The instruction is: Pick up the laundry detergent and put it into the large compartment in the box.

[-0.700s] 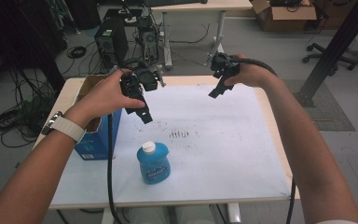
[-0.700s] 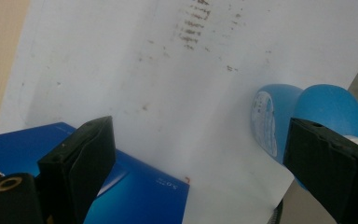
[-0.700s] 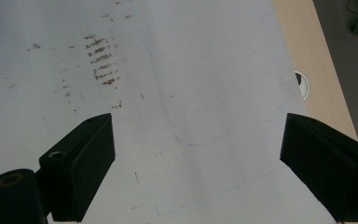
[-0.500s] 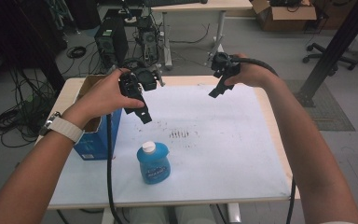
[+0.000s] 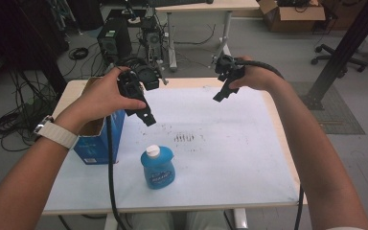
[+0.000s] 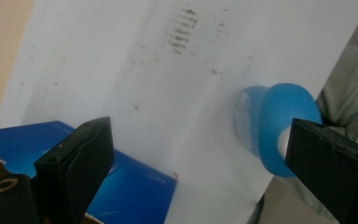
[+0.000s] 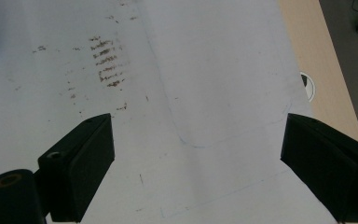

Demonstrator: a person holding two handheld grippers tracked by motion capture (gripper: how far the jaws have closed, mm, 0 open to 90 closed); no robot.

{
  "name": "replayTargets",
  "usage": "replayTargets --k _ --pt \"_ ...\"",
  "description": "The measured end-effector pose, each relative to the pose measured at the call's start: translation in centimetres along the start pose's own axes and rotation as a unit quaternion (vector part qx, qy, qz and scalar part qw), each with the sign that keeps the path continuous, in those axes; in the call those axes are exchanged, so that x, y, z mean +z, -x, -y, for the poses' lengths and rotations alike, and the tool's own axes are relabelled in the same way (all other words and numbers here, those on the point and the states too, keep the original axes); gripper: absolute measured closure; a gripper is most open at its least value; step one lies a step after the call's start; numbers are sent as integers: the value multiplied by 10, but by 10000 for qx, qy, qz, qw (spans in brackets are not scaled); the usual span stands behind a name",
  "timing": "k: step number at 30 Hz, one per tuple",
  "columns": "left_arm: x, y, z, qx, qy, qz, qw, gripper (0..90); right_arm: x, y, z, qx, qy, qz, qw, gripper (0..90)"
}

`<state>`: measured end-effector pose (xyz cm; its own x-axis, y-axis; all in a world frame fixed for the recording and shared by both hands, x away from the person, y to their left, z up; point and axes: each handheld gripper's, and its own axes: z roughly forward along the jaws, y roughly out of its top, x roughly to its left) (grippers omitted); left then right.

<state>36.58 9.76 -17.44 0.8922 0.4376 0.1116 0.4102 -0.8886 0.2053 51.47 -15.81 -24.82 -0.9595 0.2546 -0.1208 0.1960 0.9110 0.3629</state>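
**Both grippers hover wide above a lone blue bottle**

A person holds two black grippers over a white paper sheet (image 5: 230, 143) that covers a pale wooden table (image 5: 287, 143). The left gripper (image 5: 141, 108), at about 10 o'clock from the sheet's centre in the high view, hangs in the air with its jaws spread wide; in the left gripper view they frame the blue bottle (image 6: 279, 128) below, touching nothing. The right gripper (image 5: 222, 91), at about 1 o'clock, is also lifted, jaws apart and empty over bare paper.

The blue bottle (image 5: 157, 166) stands upright near the sheet's front edge, at roughly 7 o'clock from the centre, just beside an open blue cardboard box (image 5: 98, 136) at 9 o'clock. The bottle is squat and round-shouldered, of smooth, slightly glossy plastic, with a white cap and a printed label. The box has a dull brown inside and torn-looking flaps. The sheet is matt, creased and smudged with brown streaks (image 5: 187, 138) near its middle.

Risks from here, as a judgement: the bottle's curved, slick sides could slide out of hard flat jaws if the grip lands high on the shoulder; a squeeze off-centre could tip it toward the table's front edge. The box standing so close leaves little room on that side, so a jaw might nudge cardboard first. The left cable (image 5: 110, 182) trails near the bottle and could drag against it.
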Motion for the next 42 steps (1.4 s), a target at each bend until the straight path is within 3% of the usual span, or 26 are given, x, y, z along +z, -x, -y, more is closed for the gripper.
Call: replayTargets --k 24,25,42 --pt "-9 28 1 170 21 40 9998 74 -5 -3 -1 -12 51 25 10000 98" --pt "-8 30 0 189 71 127 9997 78 -5 -2 -1 -25 65 37 10000 98" --pt "8 46 2 203 -113 227 9995 67 -6 -3 -1 -34 81 42 10000 98"
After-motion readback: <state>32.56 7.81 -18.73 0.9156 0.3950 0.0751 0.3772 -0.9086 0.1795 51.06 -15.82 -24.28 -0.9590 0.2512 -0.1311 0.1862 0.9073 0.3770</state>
